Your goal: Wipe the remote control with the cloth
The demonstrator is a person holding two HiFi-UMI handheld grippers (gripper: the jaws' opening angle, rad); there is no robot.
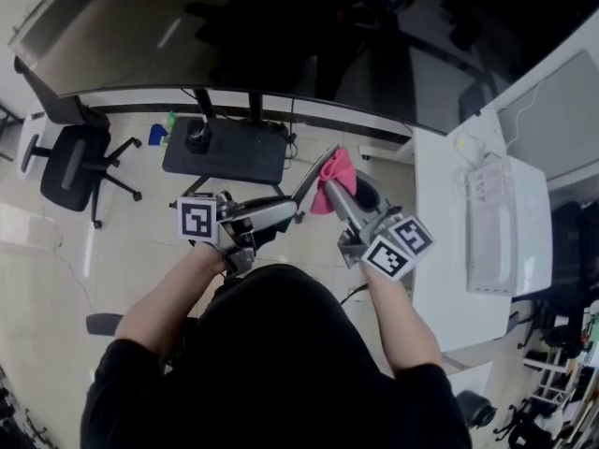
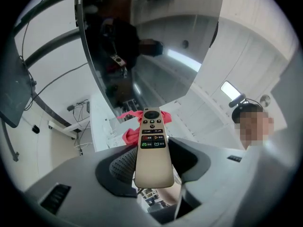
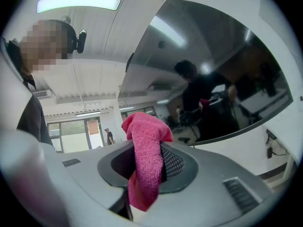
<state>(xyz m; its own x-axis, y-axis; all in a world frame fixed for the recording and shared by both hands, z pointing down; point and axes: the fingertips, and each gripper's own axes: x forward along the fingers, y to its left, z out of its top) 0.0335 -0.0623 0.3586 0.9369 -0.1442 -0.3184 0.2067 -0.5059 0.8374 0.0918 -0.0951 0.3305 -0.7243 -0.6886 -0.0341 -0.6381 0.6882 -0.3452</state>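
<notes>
Left gripper's [image 2: 154,165] jaws pinch the beige plastic remote control [image 2: 153,143] low; right gripper's [image 3: 144,167] jaws, clamping fuzzy pink cloth [image 3: 144,138] behind it, might lever it loose.

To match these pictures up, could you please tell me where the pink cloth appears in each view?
Head view: pink cloth just right of centre, in the right gripper.
Left gripper view: centre, peeking out behind the remote control's far end.
Right gripper view: centre, clamped between the jaws.
Shared landmark: the dark glossy screen.
</notes>
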